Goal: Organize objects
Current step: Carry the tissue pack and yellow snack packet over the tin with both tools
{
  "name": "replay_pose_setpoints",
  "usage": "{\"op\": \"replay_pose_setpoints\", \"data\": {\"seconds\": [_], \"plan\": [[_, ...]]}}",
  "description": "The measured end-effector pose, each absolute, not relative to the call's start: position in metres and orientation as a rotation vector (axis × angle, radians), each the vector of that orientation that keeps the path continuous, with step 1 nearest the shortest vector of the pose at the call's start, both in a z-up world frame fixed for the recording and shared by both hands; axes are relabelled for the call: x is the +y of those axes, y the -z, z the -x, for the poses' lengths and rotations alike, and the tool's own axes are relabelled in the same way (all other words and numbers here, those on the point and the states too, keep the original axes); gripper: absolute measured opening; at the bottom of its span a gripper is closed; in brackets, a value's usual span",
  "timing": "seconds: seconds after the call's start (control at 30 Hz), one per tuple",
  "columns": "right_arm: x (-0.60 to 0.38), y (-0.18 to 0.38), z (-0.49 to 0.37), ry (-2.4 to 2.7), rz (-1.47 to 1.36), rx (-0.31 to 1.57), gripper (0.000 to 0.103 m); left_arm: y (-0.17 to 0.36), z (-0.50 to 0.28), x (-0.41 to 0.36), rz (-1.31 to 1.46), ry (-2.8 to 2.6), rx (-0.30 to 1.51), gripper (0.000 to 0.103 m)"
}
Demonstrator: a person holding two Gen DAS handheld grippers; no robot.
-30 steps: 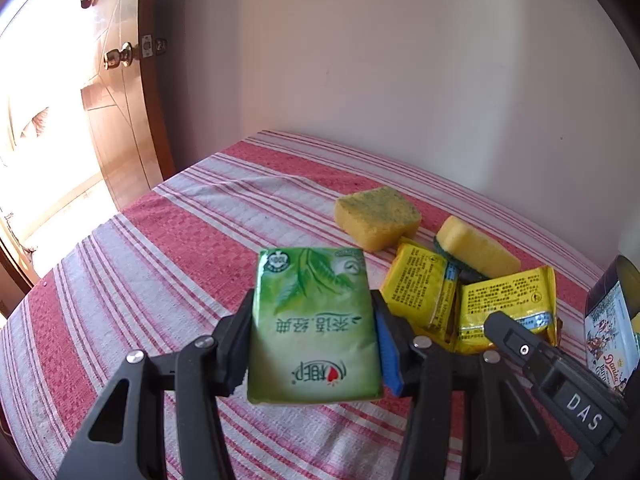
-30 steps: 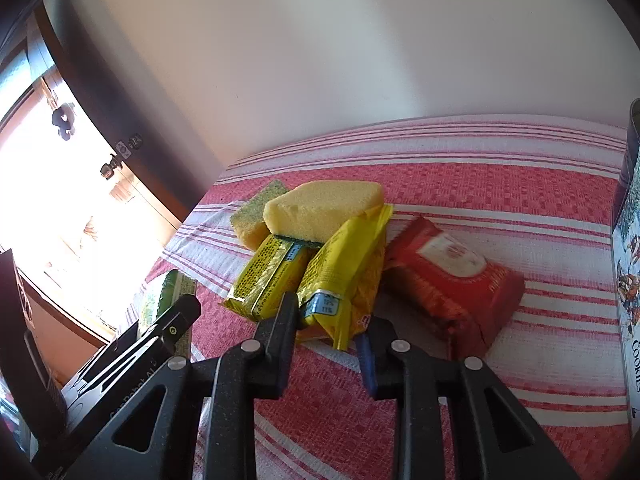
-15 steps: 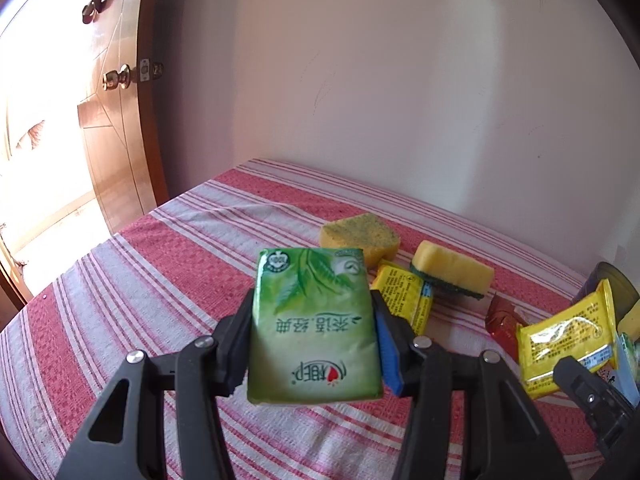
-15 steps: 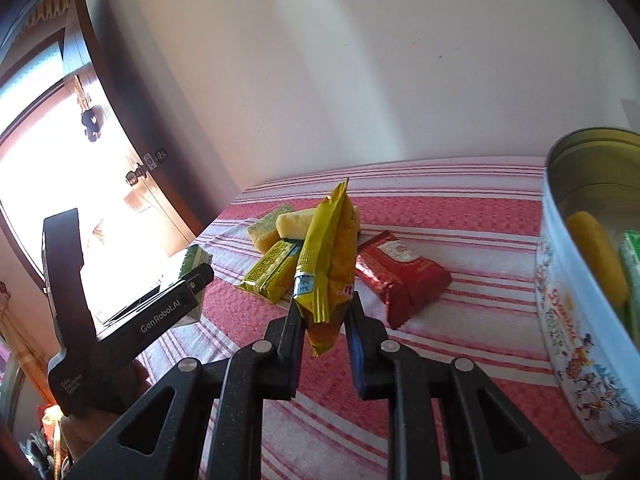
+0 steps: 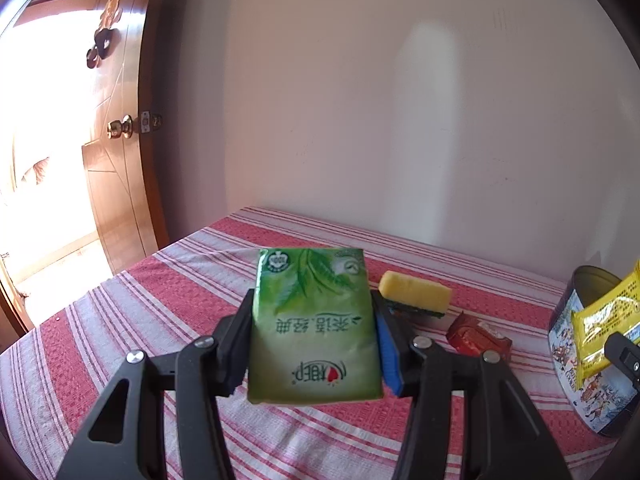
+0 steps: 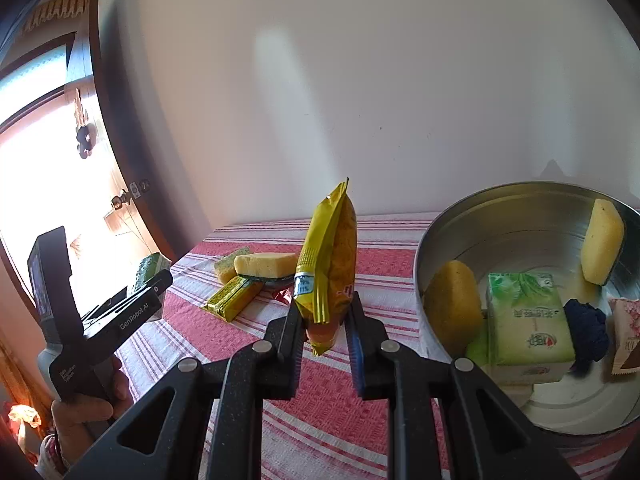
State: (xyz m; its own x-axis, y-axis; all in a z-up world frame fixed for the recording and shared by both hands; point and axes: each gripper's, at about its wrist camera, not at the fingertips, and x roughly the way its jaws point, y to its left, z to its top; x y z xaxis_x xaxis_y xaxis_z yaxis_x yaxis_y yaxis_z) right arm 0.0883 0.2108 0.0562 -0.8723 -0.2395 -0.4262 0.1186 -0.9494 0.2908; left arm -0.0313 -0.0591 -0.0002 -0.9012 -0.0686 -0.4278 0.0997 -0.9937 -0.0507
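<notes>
My left gripper [image 5: 312, 344] is shut on a green tissue pack [image 5: 314, 320] and holds it above the striped tablecloth [image 5: 160, 320]. My right gripper [image 6: 324, 320] is shut on a yellow snack packet [image 6: 330, 256], held upright just left of the round metal tin [image 6: 452, 216]. The tin [image 5: 576, 336] also shows at the right edge of the left wrist view, with the yellow packet [image 5: 600, 320] beside its rim. The tin holds yellow sponges [image 6: 602, 246], a green tissue pack [image 6: 526, 320], a dark blue item [image 6: 586, 328] and a pink packet [image 6: 626, 332].
On the cloth lie a yellow sponge [image 5: 414, 294], a red packet [image 5: 476, 338], a yellow packet [image 6: 234, 300] and a second sponge [image 6: 228, 266]. A wall stands behind the table. A wooden door [image 5: 120, 160] is at the left. The left gripper's body [image 6: 100, 320] shows at the left.
Both grippers have risen. My right gripper lifted the yellow packet off the cloth and carried it right, up to the tin. The left gripper still holds the green pack.
</notes>
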Motion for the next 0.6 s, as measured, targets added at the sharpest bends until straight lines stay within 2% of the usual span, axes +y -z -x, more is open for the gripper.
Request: {"op": "replay_pose_setpoints", "data": {"seconds": [0.6], "plan": [[0.288,-0.077,-0.128,2.960,-0.548,-0.375,0.021,-0.024,0.000,0.081,-0.657,3.253,-0.001,0.053]]}}
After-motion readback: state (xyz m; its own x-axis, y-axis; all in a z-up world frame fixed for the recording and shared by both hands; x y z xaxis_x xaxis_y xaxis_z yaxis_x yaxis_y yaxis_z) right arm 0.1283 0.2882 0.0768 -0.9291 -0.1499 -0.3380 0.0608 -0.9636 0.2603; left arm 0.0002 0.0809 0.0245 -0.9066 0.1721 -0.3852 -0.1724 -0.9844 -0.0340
